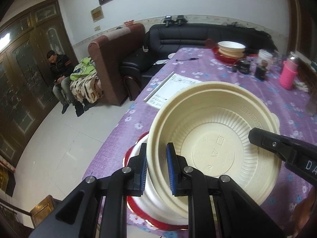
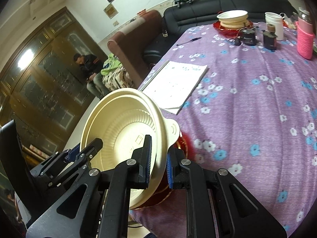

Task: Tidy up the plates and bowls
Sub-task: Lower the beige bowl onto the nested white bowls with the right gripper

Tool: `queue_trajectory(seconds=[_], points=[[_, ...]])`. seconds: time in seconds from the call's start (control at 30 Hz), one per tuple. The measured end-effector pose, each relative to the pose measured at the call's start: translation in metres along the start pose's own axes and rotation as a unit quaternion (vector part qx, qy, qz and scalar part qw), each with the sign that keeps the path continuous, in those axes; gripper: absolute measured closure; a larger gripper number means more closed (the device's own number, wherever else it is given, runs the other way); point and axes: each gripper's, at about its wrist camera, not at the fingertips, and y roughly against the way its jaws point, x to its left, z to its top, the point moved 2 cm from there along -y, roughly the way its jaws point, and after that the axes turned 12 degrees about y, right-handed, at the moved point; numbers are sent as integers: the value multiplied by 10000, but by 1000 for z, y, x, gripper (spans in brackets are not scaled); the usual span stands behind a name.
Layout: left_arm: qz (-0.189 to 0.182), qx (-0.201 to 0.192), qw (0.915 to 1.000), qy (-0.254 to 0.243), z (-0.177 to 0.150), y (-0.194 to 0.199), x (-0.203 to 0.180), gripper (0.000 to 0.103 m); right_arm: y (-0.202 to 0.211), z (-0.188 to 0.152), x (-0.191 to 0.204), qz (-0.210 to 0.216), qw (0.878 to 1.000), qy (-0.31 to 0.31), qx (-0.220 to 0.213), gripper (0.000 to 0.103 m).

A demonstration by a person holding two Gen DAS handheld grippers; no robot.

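Note:
A cream plastic bowl (image 1: 218, 148) is held tilted above a white bowl (image 1: 158, 204) that sits on a red plate (image 1: 136, 208) at the table's near edge. My left gripper (image 1: 157, 168) is shut on the cream bowl's left rim. My right gripper (image 2: 158, 162) is shut on the same bowl's (image 2: 122, 130) right rim, beside its small handle tab; its finger shows in the left wrist view (image 1: 277, 148). The red plate (image 2: 184, 142) shows under the bowl. A second stack of cream bowls (image 1: 230, 48) on a red plate stands at the far end, and also shows in the right wrist view (image 2: 233, 18).
The table has a purple flowered cloth (image 2: 247, 109). On it lie a white notebook (image 2: 178, 83), a pen (image 2: 190, 40), black devices (image 2: 249, 36), a white cup (image 2: 274, 24) and a pink-sleeved bottle (image 2: 305, 37). Sofas (image 1: 198, 37) stand behind; a man (image 1: 59, 73) sits at left.

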Motion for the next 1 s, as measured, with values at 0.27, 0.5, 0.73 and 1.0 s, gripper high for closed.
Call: queue_trajectory(seconds=[0.27, 0.5, 0.73, 1.0], points=[[136, 72, 9998, 142, -5, -9, 21, 86, -19, -5, 15, 83, 9997, 126, 188, 90], [200, 123, 9995, 203, -8, -14, 29, 86, -27, -10, 22, 133, 9994, 161, 280, 90], [239, 165, 9994, 190, -10, -18, 31, 86, -32, -12, 22, 168, 9992, 126, 329, 90], [251, 199, 9993, 203, -10, -22, 32, 85, -37, -12, 21, 195, 9991, 99, 354, 90]])
